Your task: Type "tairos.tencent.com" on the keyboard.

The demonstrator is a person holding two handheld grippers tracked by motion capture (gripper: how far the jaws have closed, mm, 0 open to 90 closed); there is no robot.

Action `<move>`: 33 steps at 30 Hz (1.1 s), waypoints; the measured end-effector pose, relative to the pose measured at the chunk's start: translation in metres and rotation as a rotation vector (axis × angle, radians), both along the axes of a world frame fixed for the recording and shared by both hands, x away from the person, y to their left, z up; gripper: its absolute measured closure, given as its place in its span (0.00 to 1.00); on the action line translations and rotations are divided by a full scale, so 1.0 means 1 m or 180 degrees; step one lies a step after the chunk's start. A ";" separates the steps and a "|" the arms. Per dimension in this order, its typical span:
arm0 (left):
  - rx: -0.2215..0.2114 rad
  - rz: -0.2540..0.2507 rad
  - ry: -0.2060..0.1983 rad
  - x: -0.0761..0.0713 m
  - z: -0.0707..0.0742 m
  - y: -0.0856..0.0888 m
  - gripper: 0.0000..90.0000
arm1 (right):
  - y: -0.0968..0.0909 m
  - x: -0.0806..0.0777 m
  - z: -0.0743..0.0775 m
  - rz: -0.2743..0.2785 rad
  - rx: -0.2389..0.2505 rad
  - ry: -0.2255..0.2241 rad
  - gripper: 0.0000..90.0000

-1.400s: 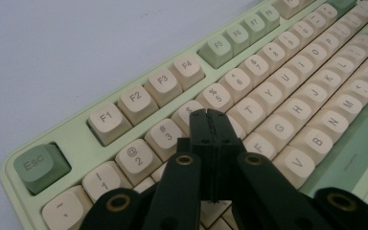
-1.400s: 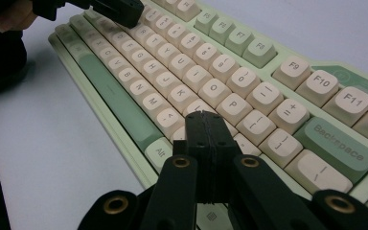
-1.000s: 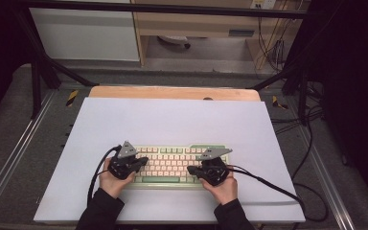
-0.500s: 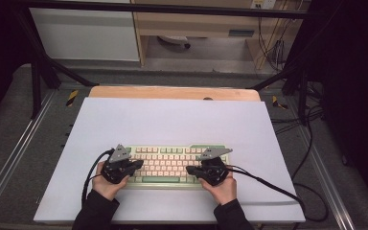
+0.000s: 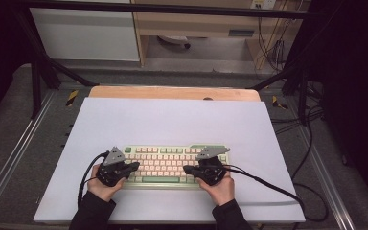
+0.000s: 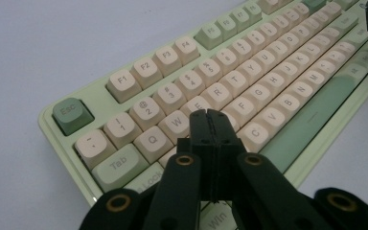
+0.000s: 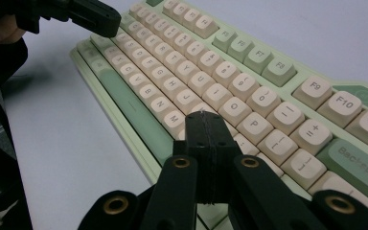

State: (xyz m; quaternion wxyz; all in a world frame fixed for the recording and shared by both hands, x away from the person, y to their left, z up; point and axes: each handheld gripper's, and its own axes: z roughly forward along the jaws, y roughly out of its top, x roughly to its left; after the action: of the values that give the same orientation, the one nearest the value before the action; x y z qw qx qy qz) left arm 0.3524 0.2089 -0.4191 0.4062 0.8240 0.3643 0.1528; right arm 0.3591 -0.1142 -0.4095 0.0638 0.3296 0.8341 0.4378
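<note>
Keyboard (image 5: 167, 165) lies flat on the white table (image 5: 172, 120), toward the 6 o'clock edge, long side running 9 to 3.

Left hand-held gripper (image 5: 135, 165) sits over the kbd's 9 o'clock end, jaws pressed together w/ nothing between; in the left gripper view its tip (image 6: 210, 115) hovers at the W/E keys, contact can't be told. Right hand-held gripper (image 5: 187, 169) is over the 3 o'clock half, jaws also together and empty; in the right gripper view its tip (image 7: 202, 116) is near the K/L keys.

Handling, as a judgement: kbd looks like a rigid plastic slab, moderately heavy, unlikely to flex. Keycaps (image 6: 206, 72) are smooth, rounded, prob. slippery, and could pop off if pried from the side, so don't grab by caps. Closed tips suit pressing single keys straight down; neighbours sit close, so an off-centre poke may hit two. To shift the whole thing, push on the green frame (image 6: 48, 127) at the short ends, or pinch the frame edge at 9 and 3 together. It may slide on the smooth table.
</note>
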 end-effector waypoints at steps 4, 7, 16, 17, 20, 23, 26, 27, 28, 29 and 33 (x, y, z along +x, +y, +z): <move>-0.0016 0.0018 0.0009 -0.001 0.000 0.003 1.00 | 0.006 0.000 0.002 0.0023 0.0036 0.0006 1.00; -0.0013 0.0022 0.0009 -0.001 -0.001 0.004 1.00 | 0.012 0.001 0.003 0.0052 0.0032 0.0009 1.00; -0.0019 0.0026 0.0004 -0.001 -0.001 0.005 1.00 | 0.034 0.004 -0.002 0.0136 0.0054 0.0050 1.00; -0.0016 0.0026 0.0007 -0.001 -0.001 0.005 1.00 | 0.036 0.005 -0.002 0.0131 0.0064 0.0062 1.00; -0.0013 0.0023 0.0011 0.000 -0.002 0.005 1.00 | 0.042 0.006 -0.004 0.0148 0.0053 0.0077 1.00; -0.0012 0.0022 0.0008 0.000 -0.002 0.005 1.00 | 0.048 0.007 -0.009 0.0178 0.0028 0.0096 1.00; -0.0010 0.0023 0.0012 0.000 -0.002 0.005 1.00 | 0.052 0.009 -0.014 0.0179 0.0024 0.0111 1.00; -0.0011 0.0023 0.0013 0.000 -0.002 0.005 1.00 | 0.052 0.009 -0.015 0.0172 0.0013 0.0137 1.00; -0.0013 0.0023 0.0015 0.000 -0.002 0.005 1.00 | 0.053 0.009 -0.016 0.0174 0.0008 0.0135 1.00; -0.0014 0.0023 0.0015 0.000 -0.002 0.005 1.00 | 0.054 0.010 -0.017 0.0172 0.0002 0.0133 1.00; -0.0012 0.0021 0.0016 0.000 -0.002 0.005 1.00 | 0.056 0.011 -0.020 0.0175 -0.0009 0.0151 1.00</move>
State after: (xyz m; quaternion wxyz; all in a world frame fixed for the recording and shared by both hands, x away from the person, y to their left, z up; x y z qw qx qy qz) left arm 0.3524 0.2137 -0.4210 0.4064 0.8224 0.3683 0.1513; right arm 0.3702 -0.0583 -0.4296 0.0325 0.3167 0.8447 0.4303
